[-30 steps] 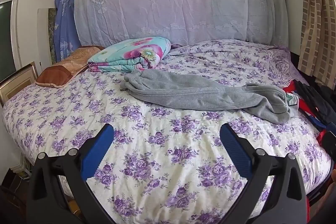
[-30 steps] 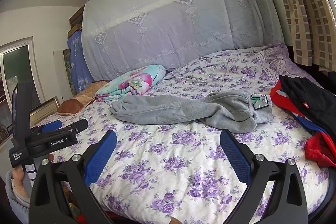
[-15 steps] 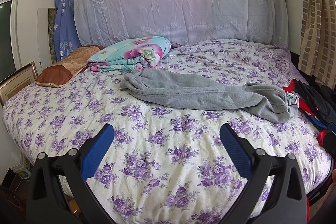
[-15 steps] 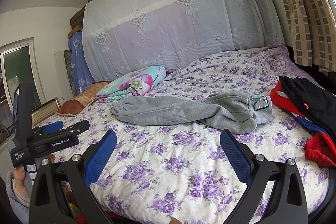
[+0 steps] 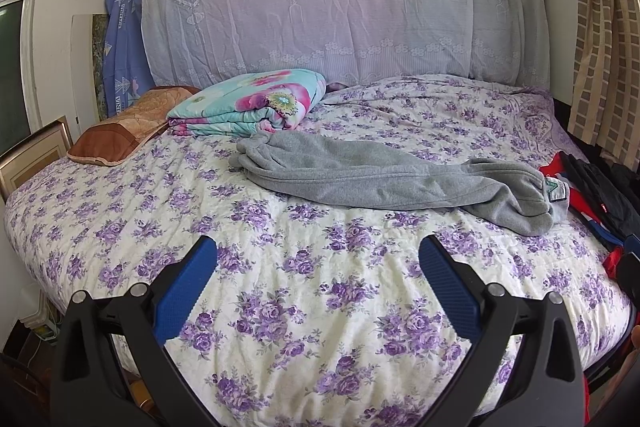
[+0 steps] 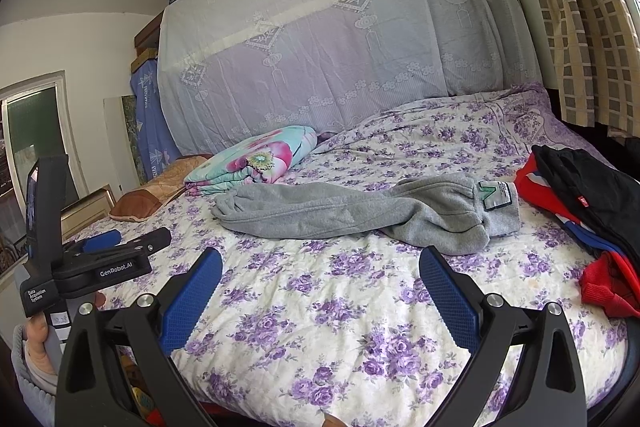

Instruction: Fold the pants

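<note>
A: What's moved since a second ago?
B: Hardly anything; both views have only drifted slightly, and the pants (image 5: 384,183) haven't shifted.
A: The tools?
B: Left tool (image 5: 318,281) and right tool (image 6: 320,287) both spread wide, holding nothing.
A: And the pants?
B: Lying crumpled across the bed (image 5: 280,291), at 12 o'clock beyond both tools, waistband toward 3 o'clock beside the clothes pile (image 6: 580,203).
</note>
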